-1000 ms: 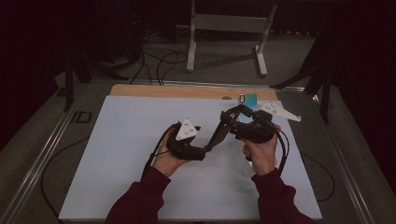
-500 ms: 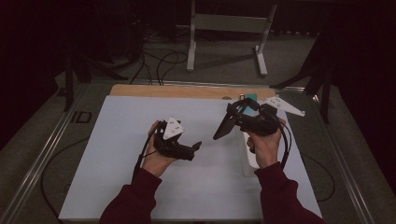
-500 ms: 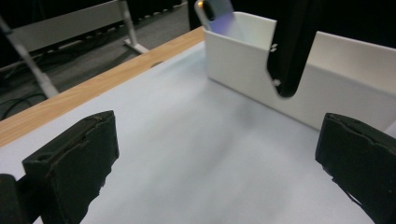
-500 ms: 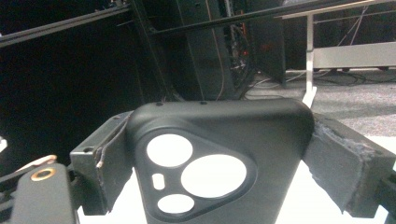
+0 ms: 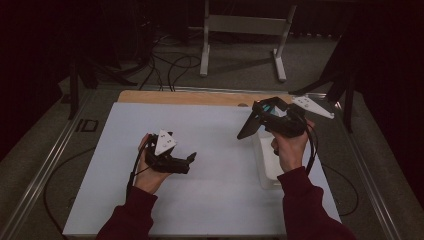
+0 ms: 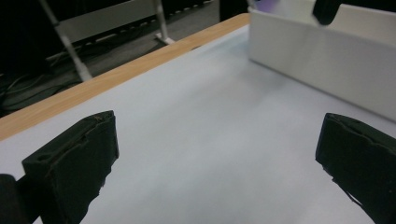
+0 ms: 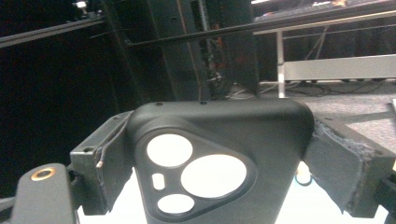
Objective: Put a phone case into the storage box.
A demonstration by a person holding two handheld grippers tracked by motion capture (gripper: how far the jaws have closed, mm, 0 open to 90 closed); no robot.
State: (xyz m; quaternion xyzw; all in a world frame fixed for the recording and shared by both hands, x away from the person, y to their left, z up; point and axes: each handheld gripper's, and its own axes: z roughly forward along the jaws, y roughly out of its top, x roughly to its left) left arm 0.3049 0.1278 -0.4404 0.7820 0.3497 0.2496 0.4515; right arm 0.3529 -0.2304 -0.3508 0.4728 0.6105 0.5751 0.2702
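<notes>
Steadily now: keep the right gripper point(image 5: 264, 116) clamped across the black phone case point(image 7: 224, 126), pinched by its two long edges level with the camera cut-outs, back face toward the gripper's own camera, free end slanting down and toward the middle of the table in the high view. Judge the job as carrying that case to a resting place, most likely the white box point(image 5: 266, 167) directly beneath the right hand point(image 5: 287, 150), at the right side of the white mat point(image 5: 210, 145). Hold the squeeze firm but no harder than needed, to avoid bowing a thin, probably flexible shell and popping it free. Bring the case over the open mouth of the box, tip it flatter, lower it close to the bottom, and only then spread the jaws. Avoid dropping from height or catching the near wall with the dangling end. Leave the left gripper point(image 5: 186, 161) out of the way: jaws wide apart, having just been opening, nothing between them, low over bare mat, well apart from the case and to the left of the box. Park it there, cable clear of the box, ready to steady the box if nudged.
</notes>
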